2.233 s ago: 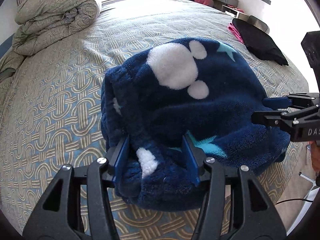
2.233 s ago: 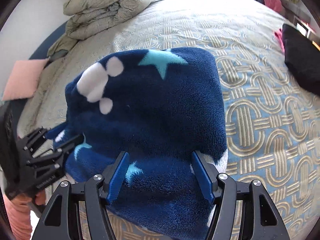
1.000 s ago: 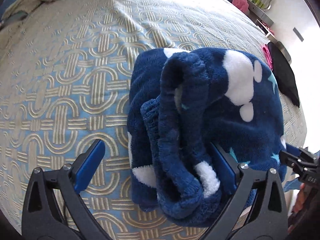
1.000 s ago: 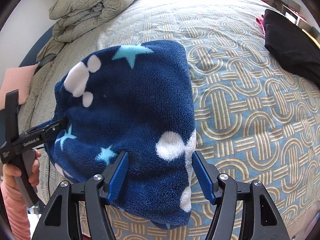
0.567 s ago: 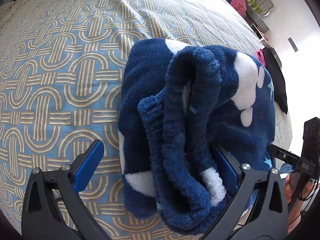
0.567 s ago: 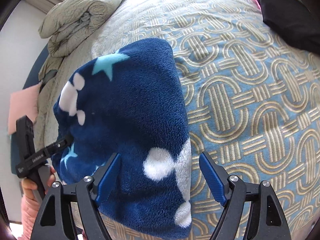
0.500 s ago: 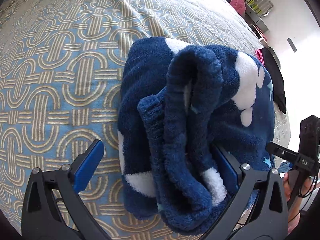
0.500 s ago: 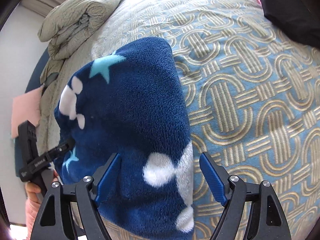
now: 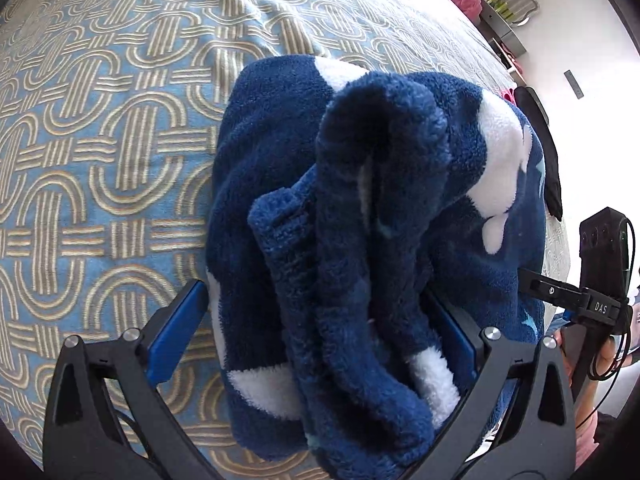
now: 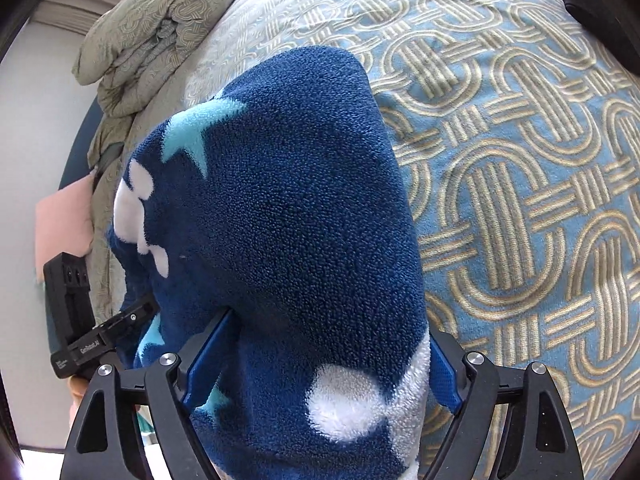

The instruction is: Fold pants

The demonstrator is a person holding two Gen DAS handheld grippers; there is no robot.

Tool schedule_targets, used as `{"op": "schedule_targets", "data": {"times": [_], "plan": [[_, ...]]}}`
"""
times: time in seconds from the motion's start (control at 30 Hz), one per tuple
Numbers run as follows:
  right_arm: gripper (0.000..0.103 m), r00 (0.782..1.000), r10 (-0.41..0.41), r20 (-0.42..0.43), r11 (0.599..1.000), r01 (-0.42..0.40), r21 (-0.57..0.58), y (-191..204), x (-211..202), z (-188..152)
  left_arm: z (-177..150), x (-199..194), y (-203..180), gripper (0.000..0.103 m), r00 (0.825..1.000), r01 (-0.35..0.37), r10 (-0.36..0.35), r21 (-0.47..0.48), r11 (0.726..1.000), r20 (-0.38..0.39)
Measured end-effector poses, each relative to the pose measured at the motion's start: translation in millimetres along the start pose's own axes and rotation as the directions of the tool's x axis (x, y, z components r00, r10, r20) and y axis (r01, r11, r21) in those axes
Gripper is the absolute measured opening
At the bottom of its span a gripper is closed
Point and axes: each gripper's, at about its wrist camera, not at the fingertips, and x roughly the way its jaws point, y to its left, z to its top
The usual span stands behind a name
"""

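The folded navy fleece pants (image 9: pixel 352 208), with white spots and pale blue stars, lie as a thick bundle on the patterned bedspread (image 9: pixel 100 140). My left gripper (image 9: pixel 314 292) straddles the bundle's near end with its jaws wide. The left blue pad (image 9: pixel 176 328) stands just beside the fabric, and the other pad is mostly hidden under a fold. My right gripper (image 10: pixel 326 328) straddles the pants (image 10: pixel 288 208) at the opposite end. Its jaws are opening, with fleece filling the gap and draping over both pads. One of its fingers (image 9: pixel 556 290) shows at the right edge of the left wrist view.
A rolled quilt (image 10: pixel 160 20) and a pink pillow (image 10: pixel 64 224) lie at the head of the bed. A black garment (image 9: pixel 544 152) sits near the bed's far side. A shelf (image 9: pixel 504 12) stands by the wall. A hand (image 9: pixel 592 360) holds the right gripper past the bed's edge.
The left jaws, closed on the pants two seconds ago, now stand wide. The right jaws have widened. Both grippers have sunk closer to the bundle.
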Motion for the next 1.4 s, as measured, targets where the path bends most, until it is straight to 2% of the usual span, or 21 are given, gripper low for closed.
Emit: {"op": "schedule_targets", "data": {"times": [0.23, 0.47, 0.63, 0.7, 0.8, 0.87, 0.97, 1.1, 1.2, 1.4], "plan": [[0.091, 1.000, -0.001, 0.001, 1.000, 0.001, 0.007, 5.6, 9.1, 6.8, 9.3, 14.3, -7.8, 0.103, 0.999, 0.033, -0.034, -0.028, 0.999, -0.025], [0.097, 1.000, -0.015, 0.008, 1.000, 0.015, 0.005, 22.3, 21.1, 13.6, 10.3, 15.2, -11.5, 0.102, 0.999, 0.036, -0.036, -0.006, 0.999, -0.010], [0.097, 1.000, -0.027, 0.013, 1.000, 0.027, -0.012, 29.3, 25.8, 16.8, 1.8, 8.3, -12.8, 0.096, 0.999, 0.010, -0.010, 0.013, 1.000, 0.036], [0.095, 0.999, -0.038, 0.019, 0.999, 0.039, -0.020, 31.3, 26.1, 16.7, 0.1, 4.7, -17.5, 0.089, 0.998, -0.007, 0.005, 0.035, 0.999, 0.058], [0.083, 0.997, -0.062, 0.047, 0.997, 0.064, -0.051, 39.6, 22.1, 13.9, -0.5, -0.2, -25.7, 0.078, 0.996, -0.032, 0.027, 0.066, 0.997, 0.081], [0.065, 0.993, -0.087, 0.075, 0.992, 0.093, -0.088, 47.2, 17.0, 11.1, -0.7, -4.2, -31.0, 0.070, 0.994, -0.043, 0.035, 0.084, 0.996, 0.099], [0.044, 0.986, -0.114, 0.119, 0.979, 0.132, -0.156, 60.6, 8.1, 7.1, -1.1, -10.6, -39.7, 0.060, 0.990, -0.073, 0.057, 0.121, 0.990, 0.130], [0.041, 0.979, -0.121, 0.162, 0.971, 0.151, -0.186, 74.9, -0.8, 3.1, -6.4, -21.7, -43.9, 0.054, 0.982, -0.102, 0.076, 0.147, 0.984, 0.171], [0.040, 0.977, -0.098, 0.187, 0.972, 0.134, -0.191, 81.7, -8.1, 0.9, -10.1, -31.2, -47.3, 0.054, 0.979, -0.101, 0.071, 0.149, 0.984, 0.192], [0.040, 0.966, -0.101, 0.240, 0.964, 0.154, -0.215, 88.4, -29.6, -3.5, -8.3, -47.0, -66.9, 0.054, 0.971, -0.090, 0.047, 0.180, 0.980, 0.233]]}}
